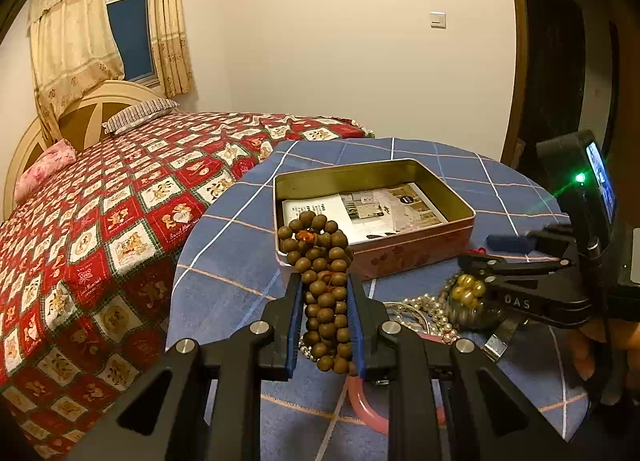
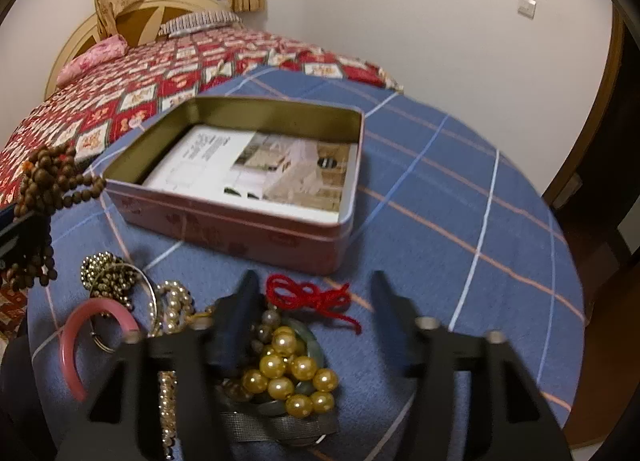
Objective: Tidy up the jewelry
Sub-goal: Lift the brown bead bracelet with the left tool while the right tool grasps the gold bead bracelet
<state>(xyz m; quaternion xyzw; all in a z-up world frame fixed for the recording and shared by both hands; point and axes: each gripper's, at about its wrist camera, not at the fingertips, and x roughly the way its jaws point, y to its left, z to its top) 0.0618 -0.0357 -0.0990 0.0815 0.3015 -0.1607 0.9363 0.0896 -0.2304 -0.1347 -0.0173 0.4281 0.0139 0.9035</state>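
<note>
- left gripper [image 1: 325,315] is clamped on the brown bead string [image 1: 322,285], lifted near the tin's [image 1: 416,249] front corner.
- right gripper [image 2: 312,325] stands parted over the gold beads [image 2: 288,375], not pinching them.
- likely next: carry the brown bead string over the tin's rim and let go.

One tin [image 2: 240,217] — one pink bangle [image 2: 72,345].

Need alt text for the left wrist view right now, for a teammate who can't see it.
The left gripper is clamped on a bundle of brown wooden beads, held above the blue checked tablecloth just short of an open tin box lined with printed paper. At right, the right gripper reaches into a pile of pearls and gold beads.
</note>
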